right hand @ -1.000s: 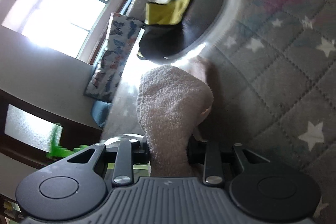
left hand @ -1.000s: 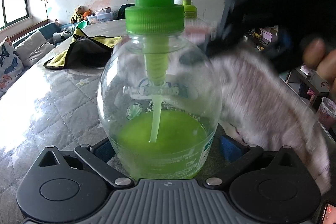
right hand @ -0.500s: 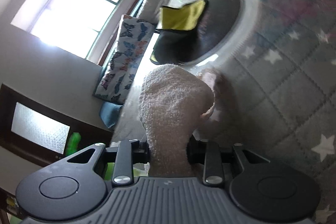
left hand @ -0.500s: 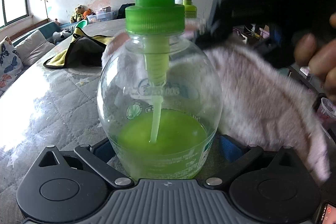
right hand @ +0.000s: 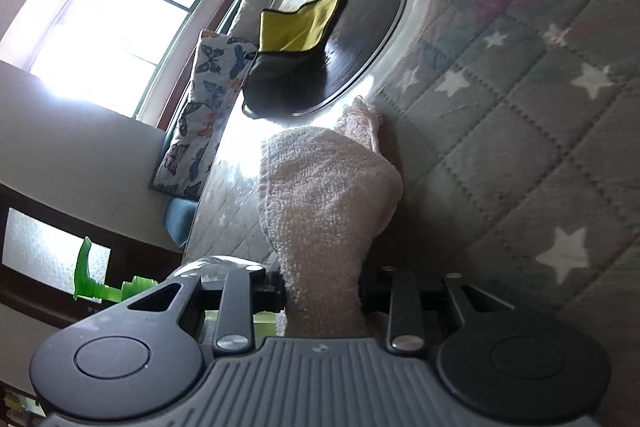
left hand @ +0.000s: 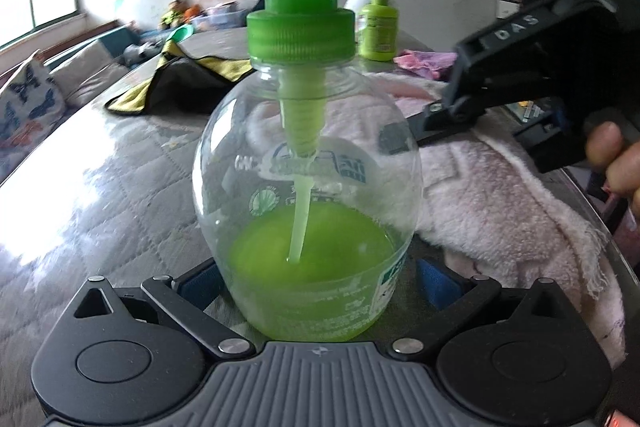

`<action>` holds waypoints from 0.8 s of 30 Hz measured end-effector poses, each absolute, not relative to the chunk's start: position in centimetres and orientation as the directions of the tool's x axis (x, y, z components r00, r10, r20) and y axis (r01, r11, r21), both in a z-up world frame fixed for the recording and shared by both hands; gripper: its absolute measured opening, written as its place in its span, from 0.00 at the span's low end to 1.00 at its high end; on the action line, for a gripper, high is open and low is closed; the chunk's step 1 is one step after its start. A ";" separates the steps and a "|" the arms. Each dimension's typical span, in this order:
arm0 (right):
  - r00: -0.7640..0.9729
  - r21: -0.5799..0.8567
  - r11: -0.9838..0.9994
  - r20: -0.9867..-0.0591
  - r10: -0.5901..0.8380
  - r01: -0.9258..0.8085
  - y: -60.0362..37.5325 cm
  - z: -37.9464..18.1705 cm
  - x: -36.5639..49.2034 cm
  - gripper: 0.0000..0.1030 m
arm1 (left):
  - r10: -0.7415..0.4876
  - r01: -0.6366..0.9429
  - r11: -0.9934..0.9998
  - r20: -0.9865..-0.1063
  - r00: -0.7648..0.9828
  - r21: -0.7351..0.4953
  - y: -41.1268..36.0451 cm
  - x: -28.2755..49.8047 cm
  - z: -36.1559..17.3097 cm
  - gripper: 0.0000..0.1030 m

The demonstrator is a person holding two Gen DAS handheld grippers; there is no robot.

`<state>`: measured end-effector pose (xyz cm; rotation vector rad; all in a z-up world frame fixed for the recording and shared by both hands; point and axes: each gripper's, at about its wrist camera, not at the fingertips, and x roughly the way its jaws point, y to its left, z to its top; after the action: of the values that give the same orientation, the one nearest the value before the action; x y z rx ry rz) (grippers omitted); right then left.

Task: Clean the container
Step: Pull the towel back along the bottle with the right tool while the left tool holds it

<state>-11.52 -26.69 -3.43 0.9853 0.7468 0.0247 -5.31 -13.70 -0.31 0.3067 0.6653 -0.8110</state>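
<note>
A clear soap bottle (left hand: 308,187) with a green pump cap (left hand: 301,31) and green liquid in its lower third stands upright on the table. My left gripper (left hand: 316,287) is shut on its base, with blue pads (left hand: 198,285) at either side. Behind the bottle on the right, my right gripper (left hand: 404,137) is shut on a pink towel (left hand: 492,195), which lies against the bottle's back and drapes onto the table. In the right wrist view the towel (right hand: 324,203) bulges out from between the right gripper's (right hand: 324,297) fingers, and the green pump head (right hand: 86,277) shows at lower left.
A yellow-and-black cloth (left hand: 180,83) lies on a dark round turntable (right hand: 368,39) at the table's middle. A small green bottle (left hand: 378,29) and a purple cloth (left hand: 426,61) sit at the back. The grey quilted cover (right hand: 520,131) has white stars. A sofa with a butterfly cushion (left hand: 28,99) stands at left.
The right gripper with the towel has sunk a little behind the bottle, and the towel now spreads lower and wider across its back. The bottle and left gripper have stayed put.
</note>
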 end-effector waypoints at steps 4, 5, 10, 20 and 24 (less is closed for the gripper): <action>0.765 0.750 0.579 -0.565 0.309 0.320 -27.4 -3.2 -12.1 0.29 | -0.516 0.691 0.723 -0.662 0.543 0.004 -13.9 -6.2 -0.1 1.00; 0.768 0.747 0.579 -0.567 0.298 0.327 -27.6 -3.1 -12.4 0.29 | -0.506 0.677 0.736 -0.663 0.552 0.002 -13.9 -6.5 0.0 1.00; 0.777 0.744 0.575 -0.567 0.274 0.340 -28.4 -2.9 -13.0 0.29 | -0.484 0.625 0.780 -0.658 0.577 -0.026 -14.2 -7.3 0.3 1.00; 0.781 0.739 0.575 -0.570 0.256 0.351 -28.8 -3.0 -13.3 0.29 | -0.447 0.546 0.836 -0.639 0.626 -0.050 -14.0 -7.1 1.2 0.99; 0.781 0.739 0.575 -0.570 0.255 0.352 -28.7 -2.8 -13.3 0.29 | -0.455 0.553 0.832 -0.636 0.623 -0.053 -13.9 -6.4 1.3 0.90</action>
<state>-13.33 -28.72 -2.84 0.9786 0.7013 -0.0625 -6.44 -13.87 1.25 0.1537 0.6860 -0.5811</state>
